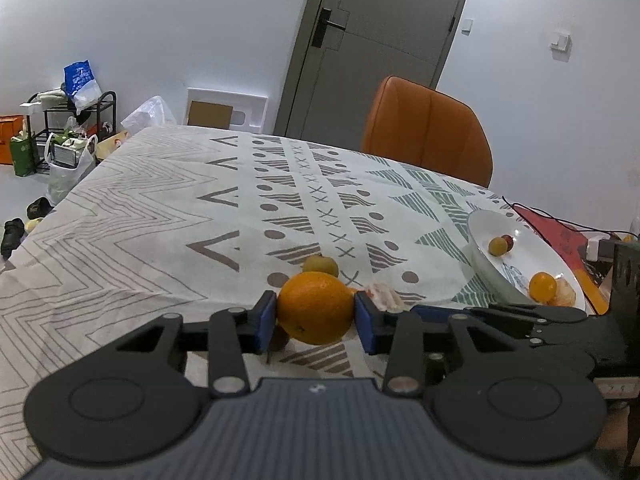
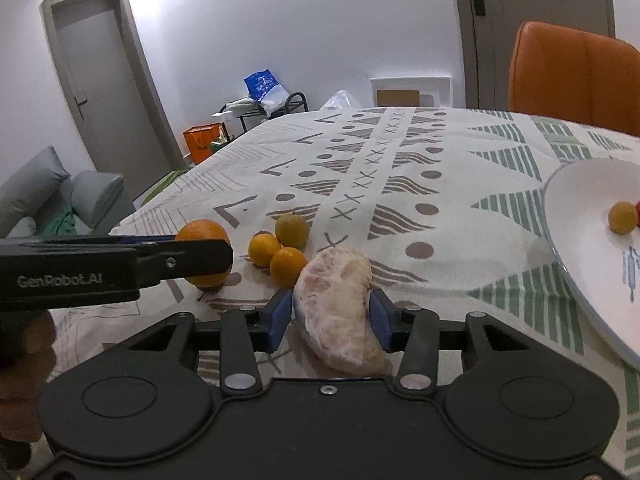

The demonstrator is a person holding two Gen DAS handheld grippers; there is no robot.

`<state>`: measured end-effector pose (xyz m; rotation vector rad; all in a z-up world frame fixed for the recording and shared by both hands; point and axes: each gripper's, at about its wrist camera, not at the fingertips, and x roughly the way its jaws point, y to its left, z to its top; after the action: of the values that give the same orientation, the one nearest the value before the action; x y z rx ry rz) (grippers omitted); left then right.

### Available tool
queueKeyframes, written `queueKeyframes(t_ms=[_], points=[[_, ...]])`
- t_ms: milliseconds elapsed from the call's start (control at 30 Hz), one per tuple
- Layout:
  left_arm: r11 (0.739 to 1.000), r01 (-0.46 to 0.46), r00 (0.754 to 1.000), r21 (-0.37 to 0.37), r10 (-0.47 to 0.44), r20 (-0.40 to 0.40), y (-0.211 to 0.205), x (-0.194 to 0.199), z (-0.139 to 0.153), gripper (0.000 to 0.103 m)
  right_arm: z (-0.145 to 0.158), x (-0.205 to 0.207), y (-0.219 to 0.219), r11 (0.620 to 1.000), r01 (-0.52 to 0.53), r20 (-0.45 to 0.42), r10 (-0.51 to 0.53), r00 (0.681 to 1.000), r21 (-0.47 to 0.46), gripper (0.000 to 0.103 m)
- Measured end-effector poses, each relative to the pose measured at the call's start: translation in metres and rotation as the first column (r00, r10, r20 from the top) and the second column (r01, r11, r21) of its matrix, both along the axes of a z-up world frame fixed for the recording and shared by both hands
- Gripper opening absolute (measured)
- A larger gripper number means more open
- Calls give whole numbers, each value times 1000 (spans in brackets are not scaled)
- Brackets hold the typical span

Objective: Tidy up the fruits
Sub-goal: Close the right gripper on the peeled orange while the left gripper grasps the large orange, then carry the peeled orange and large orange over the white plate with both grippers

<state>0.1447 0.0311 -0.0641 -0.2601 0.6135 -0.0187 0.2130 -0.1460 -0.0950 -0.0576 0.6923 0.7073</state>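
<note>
1. Fruits lay split between the patterned tablecloth (image 1: 140, 208) and a white plate (image 1: 532, 252) at the right edge of both views.
2. In the left wrist view, the left gripper (image 1: 315, 314) sat at lower centre, its blue pads pinching a large orange (image 1: 315, 308) on both sides.
3. Just behind that orange, a yellow-green fruit (image 1: 320, 265) rested on the cloth, partly hidden by it.
4. That view showed the plate's contents most fully: a yellowish fruit (image 1: 498, 246) touching a small red one (image 1: 509, 242) near the middle, and a small orange (image 1: 542, 287) beside a peeled piece (image 1: 565, 293) at the near rim.
5. The right wrist view showed only a slice of the plate, with the yellowish fruit and a sliver of red at the frame's edge.
6. In the right wrist view, the right gripper (image 2: 331, 316) at lower centre had its pads pressed against a peeled citrus segment (image 2: 340, 308), pale pink and white.
7. That view alone showed two small oranges (image 2: 276, 258) touching each other on the cloth at centre left, with the yellow-green fruit just behind them.
8. It also showed the left gripper from the side at left, with the large orange partly hidden behind its finger.
9. An orange chair (image 1: 428, 128) stood behind the table at upper right in both views.
</note>
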Motion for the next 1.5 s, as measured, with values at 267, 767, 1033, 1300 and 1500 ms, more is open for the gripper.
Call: queueKeyframes(t_ms=[267, 767, 1033, 1300, 1500], points=[[1000, 4, 1000, 8, -4, 9, -5, 3, 3, 40, 7, 1, -11, 998, 58, 18, -58, 998, 28, 36], [997, 72, 996, 28, -73, 47, -41, 19, 17, 40, 35, -6, -68, 983, 151, 71, -159, 985, 106, 36], [993, 111, 992, 38, -113, 51, -61, 25, 18, 40, 40, 1, -94, 970, 197, 65, -208, 976, 142, 36], [989, 140, 989, 48, -142, 46, -76, 33, 17, 40, 33, 8, -118, 954, 263, 53, -273, 961, 142, 37], [985, 161, 986, 61, -163, 43, -89, 38, 17, 40, 27, 13, -136, 942, 306, 50, -315, 948, 136, 37]])
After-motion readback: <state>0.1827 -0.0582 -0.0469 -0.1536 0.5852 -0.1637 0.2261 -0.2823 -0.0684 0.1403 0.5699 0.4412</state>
